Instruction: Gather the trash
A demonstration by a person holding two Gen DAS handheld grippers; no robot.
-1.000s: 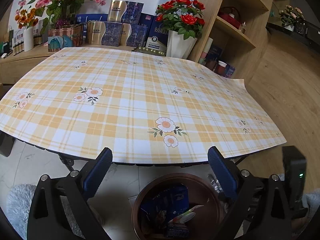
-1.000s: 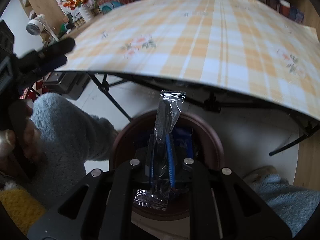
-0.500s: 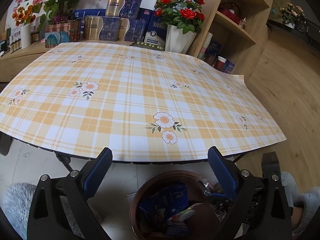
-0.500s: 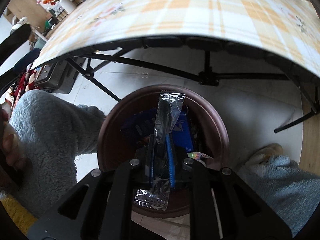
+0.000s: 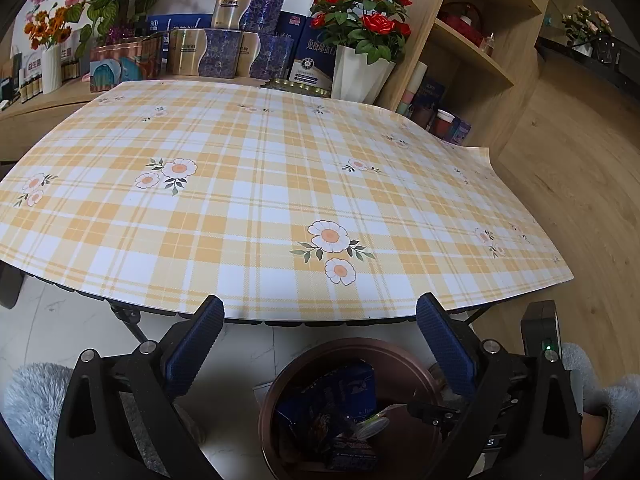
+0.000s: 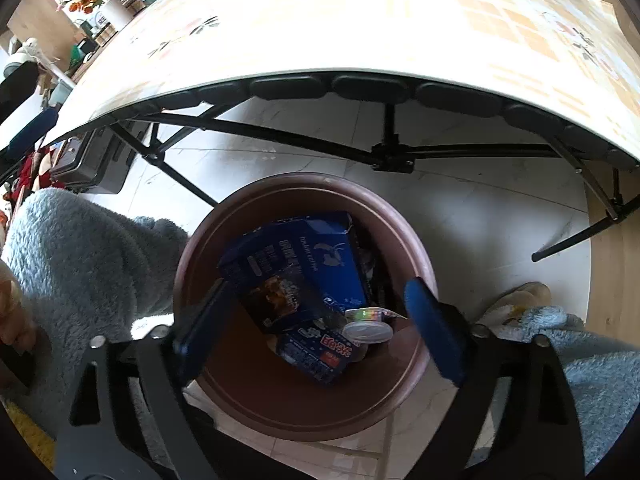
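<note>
A round brown bin (image 6: 416, 240) stands on the floor below the table's front edge and also shows in the left wrist view (image 5: 276, 396). Inside lie a blue carton (image 6: 320, 264), a dark snack packet (image 6: 320, 354) and a small clear lid (image 6: 368, 330). My right gripper (image 6: 316, 320) is open and empty, directly above the bin's opening. My left gripper (image 5: 320, 340) is open and empty, above the table's front edge and the bin. The clear wrapper I held is not visible.
A folding table with a yellow plaid floral cloth (image 5: 260, 184) spans the view; its black frame (image 6: 392, 156) crosses above the bin. Boxes and a rose vase (image 5: 360, 72) stand behind it, wooden shelves (image 5: 472, 52) to the right. My fluffy grey sleeve (image 6: 88, 256) is left of the bin.
My right gripper opened and the clear wrapper left its fingers, over the bin. The right gripper dropped lower toward the bin. The left gripper barely moved.
</note>
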